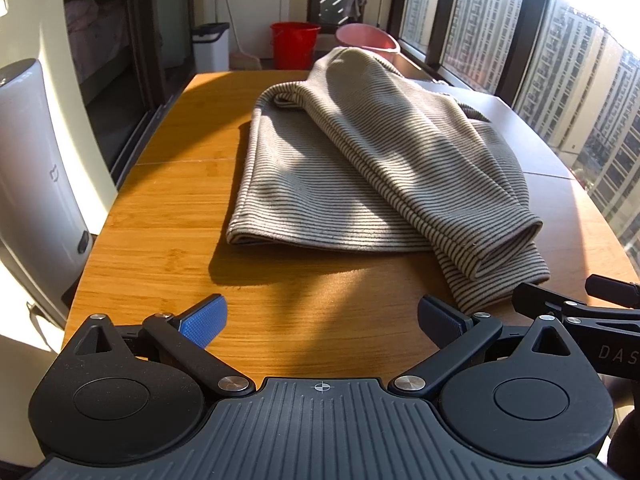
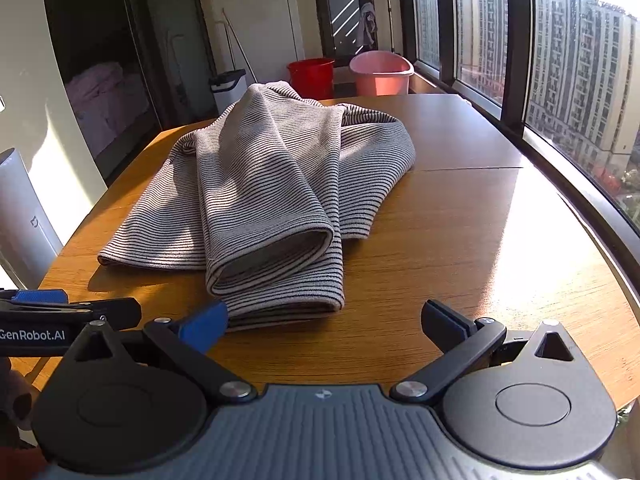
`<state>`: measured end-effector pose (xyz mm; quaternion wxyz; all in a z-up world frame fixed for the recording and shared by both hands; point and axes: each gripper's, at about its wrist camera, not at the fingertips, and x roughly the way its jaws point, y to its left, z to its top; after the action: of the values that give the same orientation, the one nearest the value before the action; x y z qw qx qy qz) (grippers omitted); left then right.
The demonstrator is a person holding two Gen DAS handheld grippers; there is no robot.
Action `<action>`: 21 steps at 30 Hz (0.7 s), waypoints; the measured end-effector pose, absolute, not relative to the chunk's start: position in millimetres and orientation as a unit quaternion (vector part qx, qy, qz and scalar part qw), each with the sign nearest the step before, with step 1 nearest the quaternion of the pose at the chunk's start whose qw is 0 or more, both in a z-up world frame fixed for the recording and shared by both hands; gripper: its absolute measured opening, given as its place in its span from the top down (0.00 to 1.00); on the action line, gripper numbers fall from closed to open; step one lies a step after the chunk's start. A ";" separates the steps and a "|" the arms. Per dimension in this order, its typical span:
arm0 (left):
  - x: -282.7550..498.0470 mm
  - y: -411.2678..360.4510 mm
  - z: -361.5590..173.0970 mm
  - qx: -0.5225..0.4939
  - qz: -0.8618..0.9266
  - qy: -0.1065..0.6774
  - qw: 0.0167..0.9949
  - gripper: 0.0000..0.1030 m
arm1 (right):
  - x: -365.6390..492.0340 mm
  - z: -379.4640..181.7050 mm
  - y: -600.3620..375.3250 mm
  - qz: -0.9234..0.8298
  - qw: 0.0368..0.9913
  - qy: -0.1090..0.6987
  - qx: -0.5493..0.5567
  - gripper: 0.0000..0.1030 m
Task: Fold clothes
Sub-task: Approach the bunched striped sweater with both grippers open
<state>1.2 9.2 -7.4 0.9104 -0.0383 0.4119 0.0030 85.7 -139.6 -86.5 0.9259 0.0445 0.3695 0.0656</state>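
A striped sweater [image 1: 360, 160] is seen lying partly folded on a wooden table [image 1: 168, 240], sleeves laid across its body and further folds apparently left to be made, while the left gripper [image 1: 320, 316] and right gripper [image 2: 324, 320] are held spread and empty near its hem.

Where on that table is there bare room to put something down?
Bare wood lies between the striped garment and the window-side table edge, and left of it. The near strip is crowded: the left gripper and right gripper are there.
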 end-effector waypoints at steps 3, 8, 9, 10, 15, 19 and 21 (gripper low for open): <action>1.6 9.7 -6.3 -0.039 0.003 0.411 0.911 0.00 | 85.7 -86.4 -138.9 0.066 0.926 0.370 0.043 0.00; 2.4 10.0 -4.1 -0.038 0.003 0.408 0.912 0.00 | 85.5 -85.4 -138.0 0.065 0.927 0.368 0.040 0.00; 2.4 9.9 -4.0 -0.038 0.003 0.408 0.912 0.00 | 85.6 -85.4 -137.9 0.065 0.927 0.368 0.040 0.00; 2.5 9.7 -3.9 -0.037 0.003 0.407 0.912 0.00 | 85.7 -85.5 -137.7 0.065 0.926 0.368 0.040 0.00; 4.2 9.5 -4.5 -0.038 0.001 0.409 0.912 0.00 | 86.7 -86.7 -137.8 0.067 0.926 0.370 0.039 0.00; 9.0 10.4 -7.5 -0.040 -0.005 0.417 0.908 0.00 | 89.4 -88.3 -139.4 0.067 0.924 0.373 0.041 0.00; 14.0 11.6 -9.4 -0.043 -0.013 0.422 0.905 0.00 | 93.0 -88.4 -140.8 0.065 0.924 0.373 0.043 0.00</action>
<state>14.0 11.6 -9.4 0.9053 -0.0430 0.4224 -0.0126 93.0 -140.8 -88.4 0.9245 0.0426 0.3733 0.0648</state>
